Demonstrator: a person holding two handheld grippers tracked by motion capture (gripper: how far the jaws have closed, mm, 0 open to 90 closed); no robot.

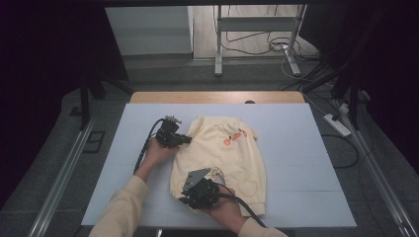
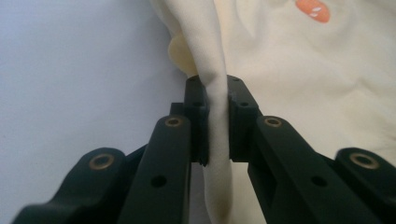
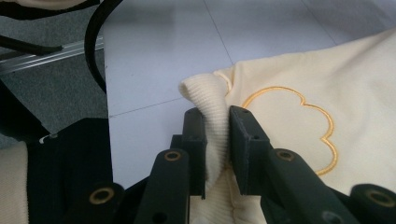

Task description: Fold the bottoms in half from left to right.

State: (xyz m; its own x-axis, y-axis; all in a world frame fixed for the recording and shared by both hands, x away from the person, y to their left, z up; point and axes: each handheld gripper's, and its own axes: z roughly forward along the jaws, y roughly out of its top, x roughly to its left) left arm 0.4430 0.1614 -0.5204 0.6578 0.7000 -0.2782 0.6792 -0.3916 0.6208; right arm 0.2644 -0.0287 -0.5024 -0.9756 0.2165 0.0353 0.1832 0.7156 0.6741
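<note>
Sweatshirt (image 1: 222, 158) fabric pinched between both tools' jaws.

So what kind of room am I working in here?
Likely a lab or recording studio, not a home: a white-topped table ringed by dark curtains, loose cables and a power strip on the floor, and a metal stand behind.

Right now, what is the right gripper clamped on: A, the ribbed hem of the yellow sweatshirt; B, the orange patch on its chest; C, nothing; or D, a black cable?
A: in the right gripper view, the right gripper pinches the ribbed hem of the yellow sweatshirt.
</note>
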